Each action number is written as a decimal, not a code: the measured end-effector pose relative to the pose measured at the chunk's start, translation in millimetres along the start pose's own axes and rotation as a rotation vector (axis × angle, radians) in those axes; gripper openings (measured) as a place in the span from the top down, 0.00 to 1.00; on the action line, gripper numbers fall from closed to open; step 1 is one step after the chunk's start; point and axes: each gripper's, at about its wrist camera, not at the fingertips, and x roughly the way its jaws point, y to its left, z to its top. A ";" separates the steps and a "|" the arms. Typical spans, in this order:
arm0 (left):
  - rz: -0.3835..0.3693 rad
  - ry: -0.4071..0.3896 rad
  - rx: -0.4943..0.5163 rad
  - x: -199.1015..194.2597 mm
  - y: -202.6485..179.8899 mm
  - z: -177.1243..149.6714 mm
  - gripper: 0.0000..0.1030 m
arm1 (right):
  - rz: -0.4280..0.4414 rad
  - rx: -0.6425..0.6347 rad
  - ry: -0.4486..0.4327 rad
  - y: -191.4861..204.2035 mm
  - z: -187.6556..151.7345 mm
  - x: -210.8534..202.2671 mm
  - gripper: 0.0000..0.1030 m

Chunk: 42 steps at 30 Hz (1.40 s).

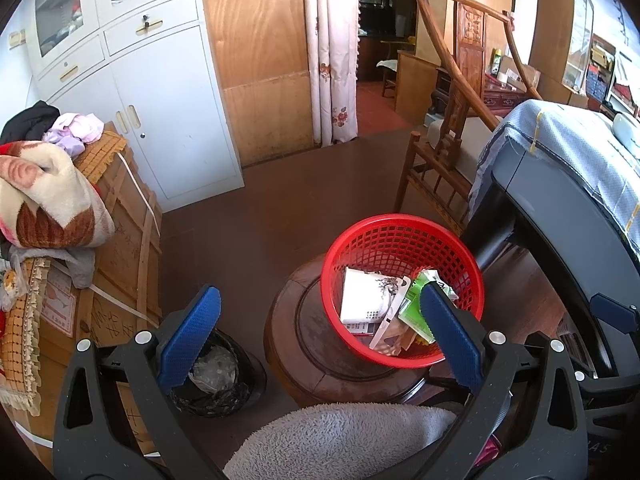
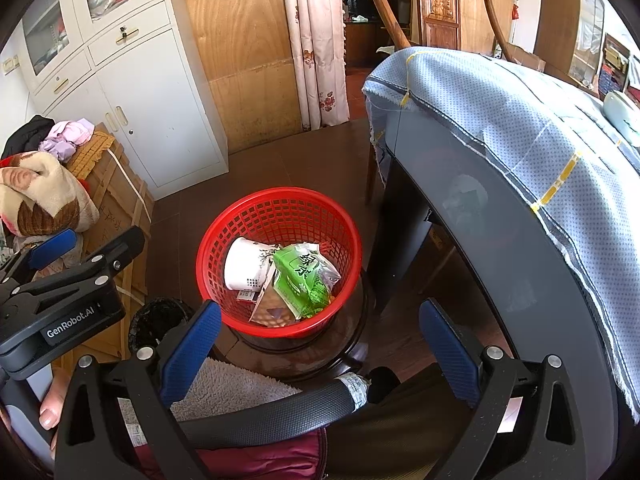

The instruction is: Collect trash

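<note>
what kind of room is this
Most likely a lived-in room of a home, partly used for storage. A white cabinet stands by a floral curtain, a carved wooden chair sits near a red basket of trash, and blankets are piled up.

A: Setting? B: A lived-in home room: white cabinet point(image 1: 132, 92), floral door curtain point(image 1: 332, 52), carved wooden chair point(image 1: 452, 120).
A: Further evidence? B: Folded blanket point(image 1: 44, 196) and clothes point(image 1: 76, 132) heaped on a crate point(image 1: 120, 248).
</note>
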 end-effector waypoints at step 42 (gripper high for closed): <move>-0.026 0.013 0.028 2.9 -4.5 0.3 0.07 | 0.004 0.001 -0.003 2.6 1.2 -1.2 0.06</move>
